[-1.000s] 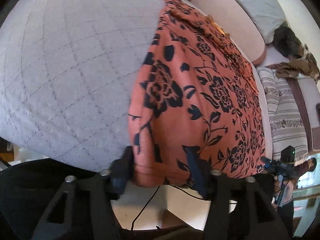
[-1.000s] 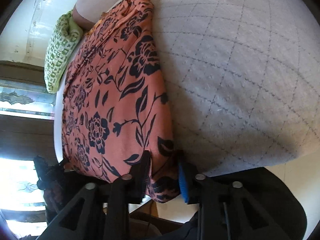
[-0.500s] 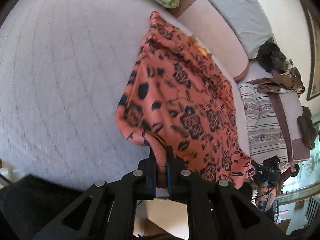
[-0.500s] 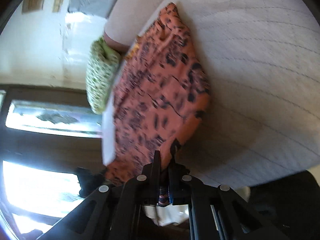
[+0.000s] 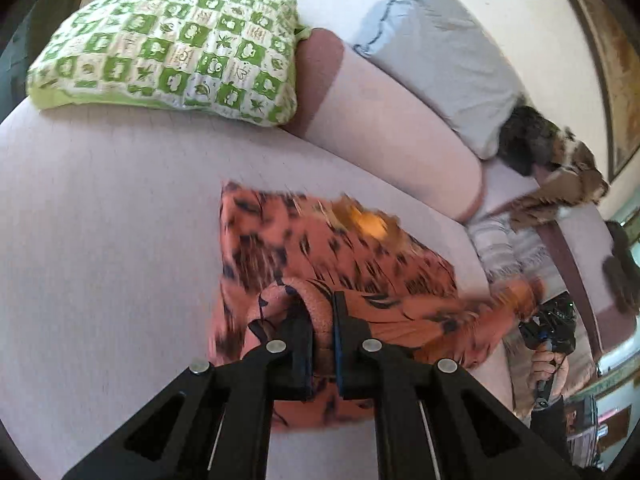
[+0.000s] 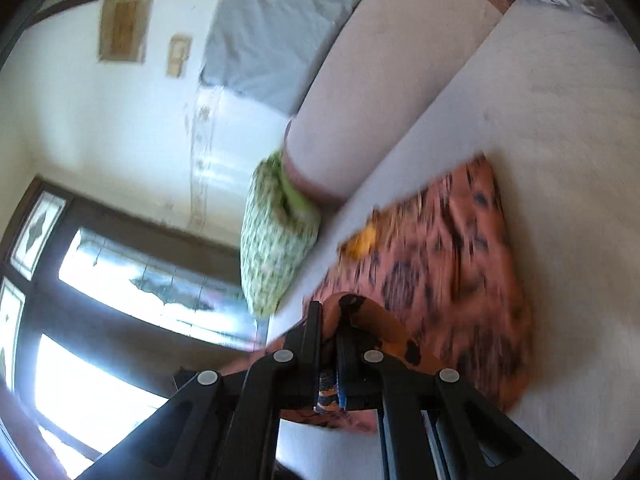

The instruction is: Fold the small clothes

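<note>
Left wrist view takes in the widest thing first: the pale sofa seat (image 5: 100,240), which runs from the near edge up to a pink bolster (image 5: 392,128) at the back. A green-and-white patterned cushion (image 5: 172,48) rests against the bolster's left end, a grey-blue pillow (image 5: 436,48) lies behind it, and a striped cloth (image 5: 516,252) sits off to the right.

On the seat lies the orange floral garment (image 5: 360,260), blurred by motion. Its far edge rests flat on the seat close to the bolster, while its near edge is lifted off the fabric. The long axis seems to run across the view, from the left tool toward the right one.

The left tool (image 5: 322,328) is clamped on a rolled bunch of the garment's near hem, jaws nearly together with only cloth between them. From the right wrist view, the right tool (image 6: 328,336) likewise pinches the garment (image 6: 452,264) at its other near corner, jaws drawn tight on the fold, with the cushion (image 6: 272,240) beyond.

The relation that matters is that the free, flat part of the garment lies straight ahead of both tools, toward the bolster. Each holds its own corner, so neither is nearer. Judging by this, the fold in hand would carry the near hem forward over the far half. Both tools point forward and slightly downward, tilted toward the seat; the person's hand (image 5: 548,368) gripping the right device shows at lower right.
</note>
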The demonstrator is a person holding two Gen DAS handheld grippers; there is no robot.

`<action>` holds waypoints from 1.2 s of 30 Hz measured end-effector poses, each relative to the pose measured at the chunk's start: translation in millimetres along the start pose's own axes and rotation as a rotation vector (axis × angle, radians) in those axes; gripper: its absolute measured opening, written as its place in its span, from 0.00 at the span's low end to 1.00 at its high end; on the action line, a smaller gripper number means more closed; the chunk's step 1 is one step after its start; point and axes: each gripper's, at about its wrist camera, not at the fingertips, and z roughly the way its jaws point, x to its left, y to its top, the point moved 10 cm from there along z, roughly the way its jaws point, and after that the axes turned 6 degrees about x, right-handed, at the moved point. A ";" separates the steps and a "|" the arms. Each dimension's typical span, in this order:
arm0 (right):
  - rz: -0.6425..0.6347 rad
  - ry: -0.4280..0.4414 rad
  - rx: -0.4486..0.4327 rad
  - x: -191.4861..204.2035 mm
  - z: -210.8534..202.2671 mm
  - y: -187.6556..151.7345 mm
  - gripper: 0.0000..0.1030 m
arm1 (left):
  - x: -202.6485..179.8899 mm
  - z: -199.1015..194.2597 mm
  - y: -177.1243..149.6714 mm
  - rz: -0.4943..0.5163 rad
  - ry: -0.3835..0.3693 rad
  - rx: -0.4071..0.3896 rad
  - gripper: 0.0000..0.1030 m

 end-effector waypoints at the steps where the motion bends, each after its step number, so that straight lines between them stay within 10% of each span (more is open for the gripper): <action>1: 0.001 -0.010 -0.005 -2.5 8.1 11.4 0.06 | 7.6 13.0 15.2 -0.005 0.022 -0.012 0.08; 8: 0.091 -0.160 -0.011 -82.1 75.5 66.3 0.09 | 69.2 124.0 62.8 -0.077 0.211 0.004 0.13; 12: 0.146 -0.208 0.029 -107.7 91.9 69.3 0.16 | 75.9 137.8 65.0 -0.143 0.163 0.014 0.36; 16: 0.159 -0.148 -0.093 -91.6 69.2 95.2 0.75 | 67.4 109.6 96.8 -0.137 0.189 -0.114 0.67; 21: 0.208 -0.251 -0.216 -96.7 47.3 118.7 0.78 | 71.3 95.2 123.9 -0.222 0.166 -0.179 0.74; 32: -0.049 -0.522 0.157 -104.4 45.6 -45.8 0.79 | 87.2 62.9 -41.2 -0.166 0.203 0.033 0.77; 36: -0.170 -0.589 0.212 -91.6 60.1 -57.4 0.79 | 73.3 87.4 -67.3 -0.119 0.239 0.057 0.80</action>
